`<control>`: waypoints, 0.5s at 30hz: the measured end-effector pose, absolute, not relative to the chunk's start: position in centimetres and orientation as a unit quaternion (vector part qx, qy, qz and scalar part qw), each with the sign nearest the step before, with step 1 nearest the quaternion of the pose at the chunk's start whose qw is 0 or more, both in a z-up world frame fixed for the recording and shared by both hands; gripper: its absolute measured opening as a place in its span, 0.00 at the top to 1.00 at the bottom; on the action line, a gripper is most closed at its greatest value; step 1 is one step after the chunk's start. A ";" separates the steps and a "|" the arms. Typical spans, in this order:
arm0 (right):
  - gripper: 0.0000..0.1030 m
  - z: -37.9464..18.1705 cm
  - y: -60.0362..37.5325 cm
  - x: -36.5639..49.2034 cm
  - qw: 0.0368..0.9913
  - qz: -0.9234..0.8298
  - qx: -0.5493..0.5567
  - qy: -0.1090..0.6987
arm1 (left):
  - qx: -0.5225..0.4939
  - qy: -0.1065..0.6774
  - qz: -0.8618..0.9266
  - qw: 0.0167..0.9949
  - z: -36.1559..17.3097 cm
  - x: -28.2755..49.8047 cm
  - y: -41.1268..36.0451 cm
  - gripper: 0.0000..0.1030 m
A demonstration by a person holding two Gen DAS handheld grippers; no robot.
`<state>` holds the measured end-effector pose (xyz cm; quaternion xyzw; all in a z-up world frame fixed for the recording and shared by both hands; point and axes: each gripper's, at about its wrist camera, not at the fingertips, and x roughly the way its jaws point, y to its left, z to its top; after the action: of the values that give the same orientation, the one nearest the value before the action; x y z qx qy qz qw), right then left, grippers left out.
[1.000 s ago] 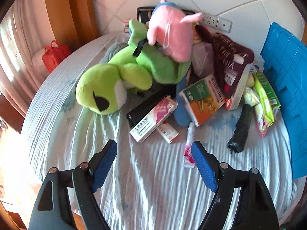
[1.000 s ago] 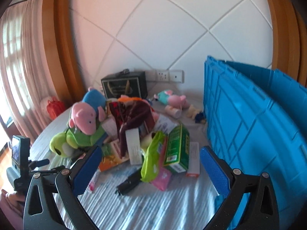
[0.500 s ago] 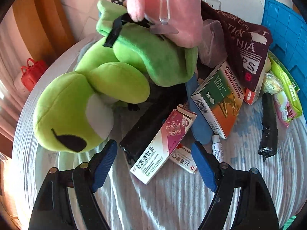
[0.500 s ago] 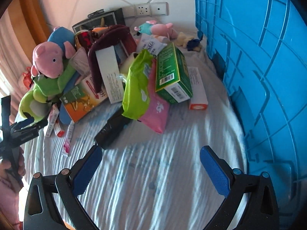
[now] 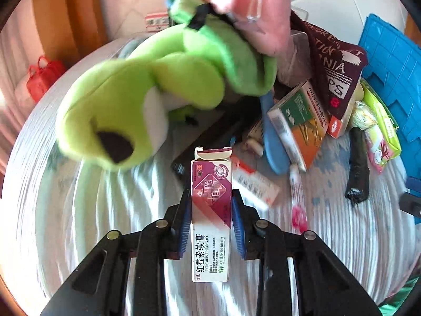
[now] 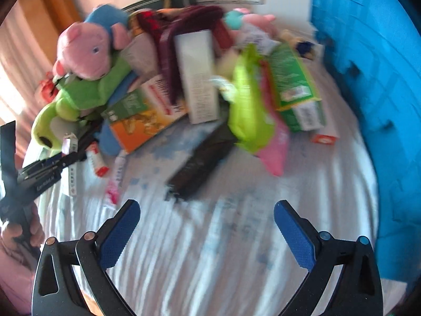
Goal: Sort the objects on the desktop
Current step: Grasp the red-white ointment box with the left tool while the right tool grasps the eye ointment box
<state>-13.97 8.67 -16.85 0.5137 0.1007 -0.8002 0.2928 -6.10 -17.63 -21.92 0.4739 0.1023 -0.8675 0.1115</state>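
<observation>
From the left wrist view, the left gripper (image 5: 211,205) has its 2 blue pads clamped on the sides of a maroon-and-white ointment box (image 5: 211,210), which stands lengthwise between them with its far flap open, raised over the striped tablecloth (image 5: 105,210). Just beyond it lie a red-and-white small box (image 5: 252,181) and a pink tube (image 5: 297,197), with a green frog plush (image 5: 158,100) far left and a pink pig plush (image 5: 263,18) lying on top of it. An orange-and-green box (image 5: 300,121) leans in the pile at right, and a black folded umbrella (image 5: 357,163) lies near the blue crate (image 5: 389,73). Over to the right wrist view: the right gripper (image 6: 206,223) hangs with its jaws wide apart over bare cloth, gripping nothing. The umbrella (image 6: 202,163) lies just beyond it, a lime green packet (image 6: 247,105) and a green box (image 6: 297,89) sit farther back, and the crate (image 6: 368,79) fills the right side. At far left the left gripper (image 6: 67,155) shows with the box (image 6: 69,144) in its grip.
</observation>
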 end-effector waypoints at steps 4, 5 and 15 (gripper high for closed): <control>0.00 -18.0 3.4 -13.1 0.344 -0.774 0.517 0.123 | 0.485 0.123 -0.855 0.136 -22.5 -2.8 -18.4 0.73; 0.00 -18.4 2.1 -13.0 0.355 -0.767 0.519 0.128 | 0.485 0.123 -0.854 0.143 -22.6 -2.3 -18.8 0.73; 0.43 -21.3 -9.1 -10.4 0.427 -0.727 0.501 0.195 | 0.469 0.151 -0.852 0.177 -22.2 -2.0 -20.5 0.73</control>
<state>-10.40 -9.11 -21.30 0.5014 0.1949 -0.7270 0.4268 -2.04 -20.53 -22.23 0.4690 0.1507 -0.8522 0.1765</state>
